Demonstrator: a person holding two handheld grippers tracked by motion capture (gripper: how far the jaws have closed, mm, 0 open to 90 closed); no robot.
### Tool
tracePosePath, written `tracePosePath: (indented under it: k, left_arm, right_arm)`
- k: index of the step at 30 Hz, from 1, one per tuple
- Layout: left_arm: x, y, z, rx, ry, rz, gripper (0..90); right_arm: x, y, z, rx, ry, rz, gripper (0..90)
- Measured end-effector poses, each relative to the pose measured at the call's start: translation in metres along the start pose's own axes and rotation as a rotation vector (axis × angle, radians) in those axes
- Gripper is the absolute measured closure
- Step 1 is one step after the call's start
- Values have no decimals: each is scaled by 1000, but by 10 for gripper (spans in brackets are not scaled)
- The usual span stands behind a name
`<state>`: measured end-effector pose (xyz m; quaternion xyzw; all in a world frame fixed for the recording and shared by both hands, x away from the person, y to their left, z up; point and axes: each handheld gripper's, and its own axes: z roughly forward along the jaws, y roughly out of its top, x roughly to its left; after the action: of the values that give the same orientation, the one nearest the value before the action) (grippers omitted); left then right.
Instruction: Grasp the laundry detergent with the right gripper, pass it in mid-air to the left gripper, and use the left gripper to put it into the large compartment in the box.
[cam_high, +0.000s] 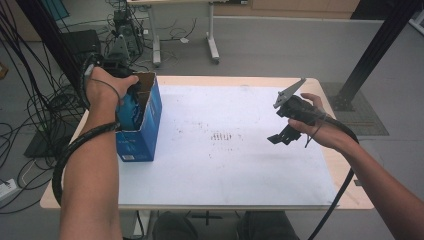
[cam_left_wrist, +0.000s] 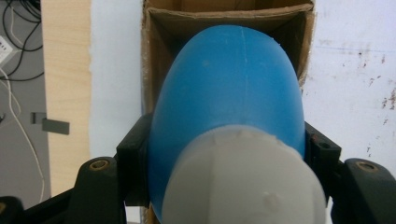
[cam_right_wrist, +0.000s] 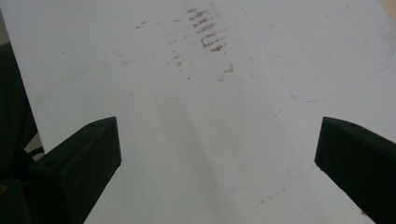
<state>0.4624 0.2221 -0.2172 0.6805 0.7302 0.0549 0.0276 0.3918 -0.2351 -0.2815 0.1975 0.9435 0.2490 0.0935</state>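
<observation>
meanwhile left gripper (cam_left_wrist: 224, 154) jaws clamp the blue bottle (cam_left_wrist: 229, 98) over the box (cam_high: 142, 125); right gripper (cam_right_wrist: 217, 154) jaws gape wide, empty.

Setting: lab or test room. Grey floor (cam_high: 280, 50) beyond the worktop's (cam_high: 240, 80) far edge, loose black cables (cam_high: 30, 105) by its left edge, white desk legs (cam_high: 212, 45), black metal frame post (cam_high: 375, 50) at right.

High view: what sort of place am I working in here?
Probably a lab or workshop test station: a wooden table with a stained white mat, loose cables on the grey floor, and a black metal frame post beside it.
</observation>
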Motion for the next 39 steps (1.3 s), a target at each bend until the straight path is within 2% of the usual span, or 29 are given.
tracePosePath:
  k: [11, 19, 27, 39]
  left_arm:
    - [-3, -3, 30, -3, -14, 10, 364]
    - [-1, -5, 44, -3, -11, 10, 364]
    - [1, -8, 53, -4, -19, 25, 364]
    - [4, -14, 54, -14, -29, 22, 363]
  right_arm:
    - [0, -1, 4, 5, 4, 0, 4]
    - [-1, -3, 7, 12, 3, 5, 4]
    - [0, -2, 9, 14, 1, 7, 4]
    - [0, 2, 7, 12, -9, 4, 4]
